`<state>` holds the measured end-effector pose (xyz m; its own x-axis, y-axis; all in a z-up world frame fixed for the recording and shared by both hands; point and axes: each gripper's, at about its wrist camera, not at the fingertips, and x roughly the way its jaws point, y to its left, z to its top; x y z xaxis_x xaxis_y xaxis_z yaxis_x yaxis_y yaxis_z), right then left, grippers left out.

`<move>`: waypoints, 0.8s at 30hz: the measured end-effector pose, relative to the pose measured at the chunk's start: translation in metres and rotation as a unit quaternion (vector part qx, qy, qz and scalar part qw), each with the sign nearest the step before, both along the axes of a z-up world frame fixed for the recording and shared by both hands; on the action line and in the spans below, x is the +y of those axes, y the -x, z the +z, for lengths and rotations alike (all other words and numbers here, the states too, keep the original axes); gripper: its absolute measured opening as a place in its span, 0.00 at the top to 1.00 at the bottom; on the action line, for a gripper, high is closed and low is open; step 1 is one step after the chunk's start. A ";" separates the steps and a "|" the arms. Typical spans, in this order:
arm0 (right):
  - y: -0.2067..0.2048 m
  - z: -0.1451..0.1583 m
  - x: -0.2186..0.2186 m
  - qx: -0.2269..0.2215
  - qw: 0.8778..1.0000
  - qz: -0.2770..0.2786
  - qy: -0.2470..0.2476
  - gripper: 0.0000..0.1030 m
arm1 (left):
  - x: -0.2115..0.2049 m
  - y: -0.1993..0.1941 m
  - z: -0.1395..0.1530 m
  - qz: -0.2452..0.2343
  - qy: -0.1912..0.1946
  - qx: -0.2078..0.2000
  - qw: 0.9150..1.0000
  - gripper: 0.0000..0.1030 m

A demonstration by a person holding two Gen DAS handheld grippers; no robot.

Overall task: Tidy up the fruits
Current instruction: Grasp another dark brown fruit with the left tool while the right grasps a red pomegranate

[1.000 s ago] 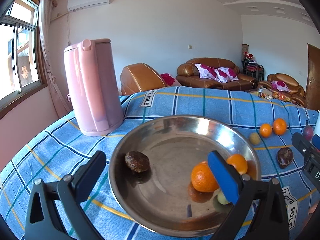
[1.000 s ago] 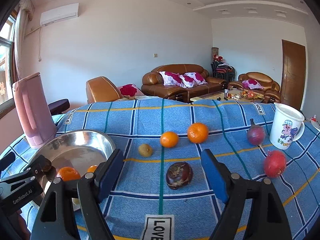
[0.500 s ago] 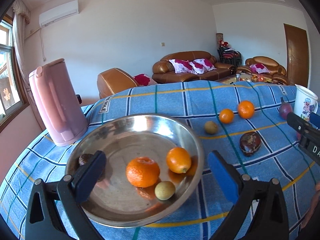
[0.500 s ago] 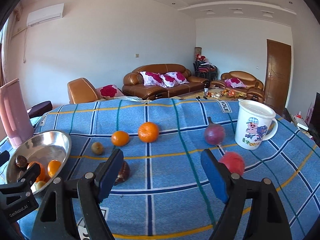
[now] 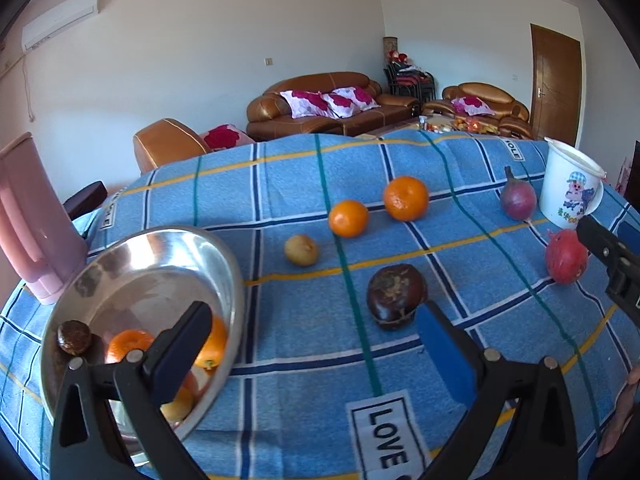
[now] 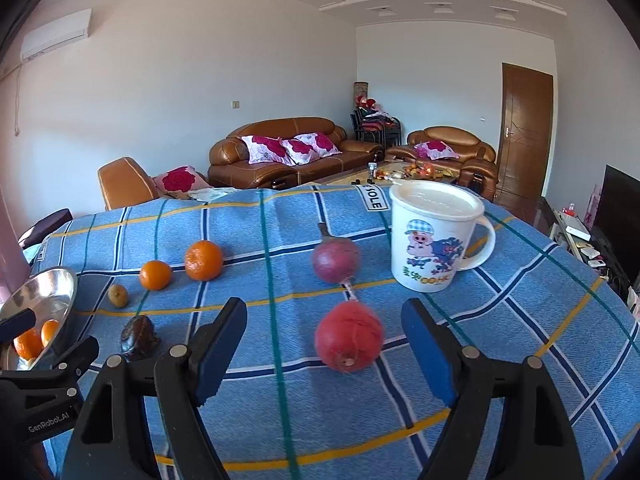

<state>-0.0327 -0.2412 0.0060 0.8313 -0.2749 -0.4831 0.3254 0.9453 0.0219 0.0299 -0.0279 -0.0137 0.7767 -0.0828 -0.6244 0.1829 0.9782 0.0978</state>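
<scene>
In the left wrist view the left gripper (image 5: 316, 344) sits low in the frame with its jaws apart and nothing between the pads. Just above its right finger lies a dark brown fruit (image 5: 396, 295) on the blue checked cloth (image 5: 460, 216). At the lower left a steel bowl (image 5: 224, 264) holds two oranges (image 5: 128, 345), a small dark fruit (image 5: 74, 337) and a pale yellowish one (image 5: 178, 406), partly hidden by the left finger. A pink jug (image 5: 28, 224) stands at the left edge, behind the bowl. Above the middle of the frame a small yellow-brown fruit (image 5: 301, 250), a smaller orange (image 5: 348, 218) and a larger orange (image 5: 405, 198) lie in a rising line, near one another but not touching. Toward the upper right a purple fruit with a stem (image 5: 517, 199) lies just beside a white cartoon mug (image 5: 568, 188).

In the right wrist view the right gripper (image 6: 324, 344) also has its jaws wide apart. A red fruit (image 6: 348, 340) lies on the cloth between the two fingers, touched by neither. The purple fruit is above it, and the mug stands upright to the right of that. The left gripper's black body shows at the lower left edge.
</scene>
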 end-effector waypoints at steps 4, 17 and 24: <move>-0.001 -0.005 -0.034 0.008 0.999 -0.030 -0.041 0.21 | -0.015 -0.017 -0.004 -0.001 0.001 0.021 1.000 0.01; -0.028 -0.016 -0.048 0.042 0.994 0.010 -0.096 0.21 | -0.026 -0.055 -0.031 -0.010 0.044 0.128 0.991 0.30; -0.061 -0.035 -0.029 0.131 0.986 0.054 -0.082 0.21 | -0.030 -0.051 -0.029 -0.020 0.032 0.119 0.992 0.56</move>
